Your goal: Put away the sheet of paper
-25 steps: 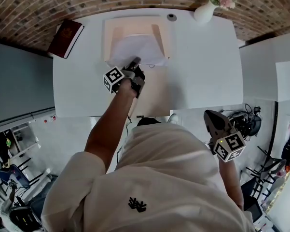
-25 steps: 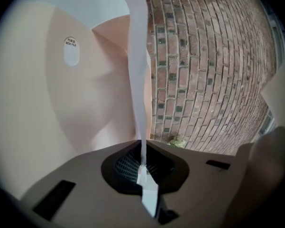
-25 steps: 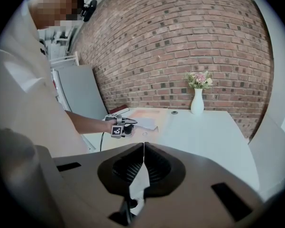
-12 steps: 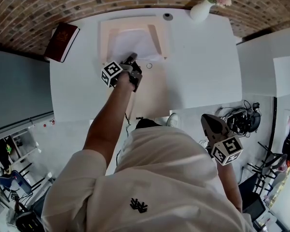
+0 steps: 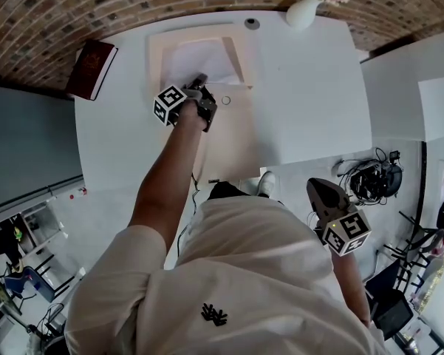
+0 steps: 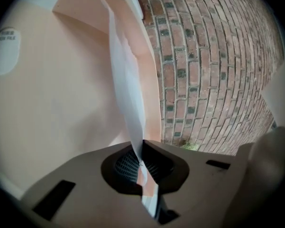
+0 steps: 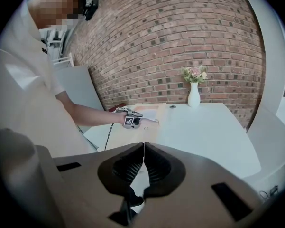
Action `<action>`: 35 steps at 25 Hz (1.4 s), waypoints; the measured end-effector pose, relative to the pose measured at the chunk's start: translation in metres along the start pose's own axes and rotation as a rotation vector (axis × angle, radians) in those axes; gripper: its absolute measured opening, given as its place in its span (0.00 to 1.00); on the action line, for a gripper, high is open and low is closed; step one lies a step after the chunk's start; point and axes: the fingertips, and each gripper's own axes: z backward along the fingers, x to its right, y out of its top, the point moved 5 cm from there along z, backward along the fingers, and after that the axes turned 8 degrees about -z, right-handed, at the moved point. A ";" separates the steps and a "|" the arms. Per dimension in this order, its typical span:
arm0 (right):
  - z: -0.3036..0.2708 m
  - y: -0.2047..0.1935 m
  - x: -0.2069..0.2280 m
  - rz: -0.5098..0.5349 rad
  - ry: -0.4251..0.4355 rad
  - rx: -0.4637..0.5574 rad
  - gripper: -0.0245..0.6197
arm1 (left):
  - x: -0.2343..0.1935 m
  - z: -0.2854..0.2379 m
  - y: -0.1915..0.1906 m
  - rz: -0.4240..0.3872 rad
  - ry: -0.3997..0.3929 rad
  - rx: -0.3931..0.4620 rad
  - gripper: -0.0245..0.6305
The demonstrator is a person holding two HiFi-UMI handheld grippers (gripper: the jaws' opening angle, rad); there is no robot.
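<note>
The white sheet of paper (image 5: 201, 56) lies over the far half of an open peach folder (image 5: 236, 135) on the white table. My left gripper (image 5: 200, 80) is shut on the sheet's near edge. In the left gripper view the sheet (image 6: 125, 80) runs edge-on from the closed jaws (image 6: 141, 161) up across the folder's inner face (image 6: 61, 103). My right gripper (image 5: 316, 186) hangs off the table by the person's right side. It (image 7: 143, 148) is shut and holds nothing. From there the left gripper (image 7: 140, 116) shows far off, at the paper (image 7: 150, 114).
A dark red book (image 5: 91, 68) lies at the table's far left corner. At the far right stands a white vase (image 5: 301, 10) with flowers, with a small round object (image 5: 250, 24) beside it. A brick wall (image 6: 204, 56) runs behind the table. Cables lie on the floor (image 5: 369, 180) at the right.
My left gripper has moved a little farther over the folder towards the wall, taking the sheet along. The right gripper has hardly shifted.
</note>
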 end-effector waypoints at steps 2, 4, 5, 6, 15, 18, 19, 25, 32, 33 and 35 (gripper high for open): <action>0.002 0.000 -0.001 -0.006 -0.006 0.004 0.08 | 0.000 -0.003 0.002 -0.005 0.013 -0.005 0.07; 0.003 -0.002 0.000 -0.013 -0.011 0.004 0.08 | 0.000 -0.006 0.003 -0.010 0.019 -0.013 0.07; 0.004 -0.003 0.000 -0.016 -0.014 0.004 0.08 | 0.000 -0.007 0.003 -0.016 0.023 -0.017 0.07; 0.005 -0.004 0.000 -0.019 -0.016 0.004 0.08 | 0.000 -0.007 0.003 -0.021 0.028 -0.020 0.07; 0.010 -0.010 0.001 -0.031 -0.026 0.013 0.08 | -0.003 -0.006 0.003 -0.050 0.093 -0.004 0.11; 0.012 -0.014 0.001 -0.030 -0.021 0.011 0.08 | -0.002 -0.006 0.002 -0.039 0.094 0.008 0.31; 0.012 -0.015 0.002 -0.031 -0.019 0.009 0.08 | -0.002 -0.006 0.002 -0.041 0.099 0.009 0.33; 0.012 -0.009 -0.003 -0.033 -0.023 0.024 0.08 | 0.004 -0.009 0.001 -0.052 0.142 0.012 0.43; 0.012 -0.016 -0.005 -0.065 -0.028 0.036 0.08 | 0.010 -0.009 0.002 -0.123 0.285 0.016 0.45; 0.012 -0.015 -0.006 -0.065 -0.028 0.039 0.08 | 0.011 -0.010 0.001 -0.128 0.297 0.016 0.45; 0.011 -0.014 -0.008 -0.062 -0.023 0.044 0.08 | 0.012 -0.010 0.000 -0.137 0.318 0.015 0.46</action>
